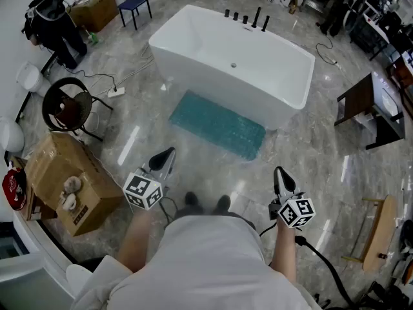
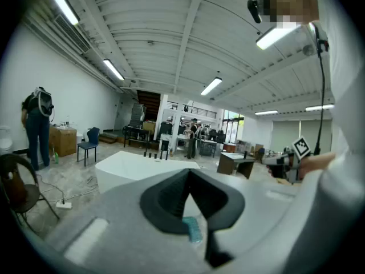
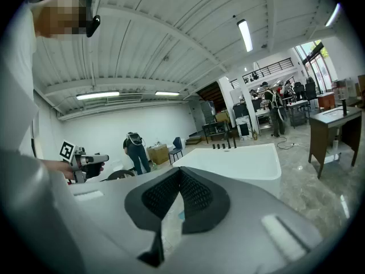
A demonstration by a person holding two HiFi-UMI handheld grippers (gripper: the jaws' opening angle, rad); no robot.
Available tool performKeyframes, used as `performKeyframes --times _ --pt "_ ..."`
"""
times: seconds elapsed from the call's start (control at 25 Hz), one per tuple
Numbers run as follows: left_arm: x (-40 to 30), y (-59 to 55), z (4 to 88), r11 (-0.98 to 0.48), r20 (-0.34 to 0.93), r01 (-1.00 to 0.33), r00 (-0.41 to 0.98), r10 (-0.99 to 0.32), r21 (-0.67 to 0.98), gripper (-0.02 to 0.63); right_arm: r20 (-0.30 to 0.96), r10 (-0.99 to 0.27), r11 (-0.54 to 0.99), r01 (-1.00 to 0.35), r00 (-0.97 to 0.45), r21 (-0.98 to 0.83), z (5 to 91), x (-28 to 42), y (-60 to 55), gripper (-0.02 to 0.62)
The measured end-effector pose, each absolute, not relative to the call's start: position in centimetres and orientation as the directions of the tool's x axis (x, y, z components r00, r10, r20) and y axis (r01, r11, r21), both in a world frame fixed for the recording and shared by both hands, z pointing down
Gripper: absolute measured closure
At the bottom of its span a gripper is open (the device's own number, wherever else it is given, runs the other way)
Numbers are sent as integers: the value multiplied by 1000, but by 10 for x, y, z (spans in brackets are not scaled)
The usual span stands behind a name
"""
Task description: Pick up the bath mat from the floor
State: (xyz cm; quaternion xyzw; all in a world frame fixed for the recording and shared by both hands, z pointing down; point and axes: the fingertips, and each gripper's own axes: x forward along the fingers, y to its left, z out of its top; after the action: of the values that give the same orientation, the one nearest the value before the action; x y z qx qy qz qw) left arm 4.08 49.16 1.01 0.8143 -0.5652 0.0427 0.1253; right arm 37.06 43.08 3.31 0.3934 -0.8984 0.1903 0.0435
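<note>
clad in a white short-sleeved shirt (image 1: 213, 263) and dark shoes (image 1: 191, 201). fitted with grey left tongs (image 1: 169, 152) and right tongs (image 1: 279, 170), each bearing a black-and-white marker cube (image 1: 143, 191); black cable (image 1: 321, 261) off the right.

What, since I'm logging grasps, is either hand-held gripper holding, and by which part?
Nothing: left hand-held gripper and right hand-held gripper are shut, empty; bath mat lies untouched.

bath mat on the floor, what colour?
Teal, with a nubby texture; the bath mat shows best in the head view, beside the tub.
</note>
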Motion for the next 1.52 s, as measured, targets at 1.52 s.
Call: performKeyframes --times 1.52 --pt "-57 501 49 -414 249 -876 470 -847 248 607 330 -752 483 -818 -570 -313 64 286 454 591"
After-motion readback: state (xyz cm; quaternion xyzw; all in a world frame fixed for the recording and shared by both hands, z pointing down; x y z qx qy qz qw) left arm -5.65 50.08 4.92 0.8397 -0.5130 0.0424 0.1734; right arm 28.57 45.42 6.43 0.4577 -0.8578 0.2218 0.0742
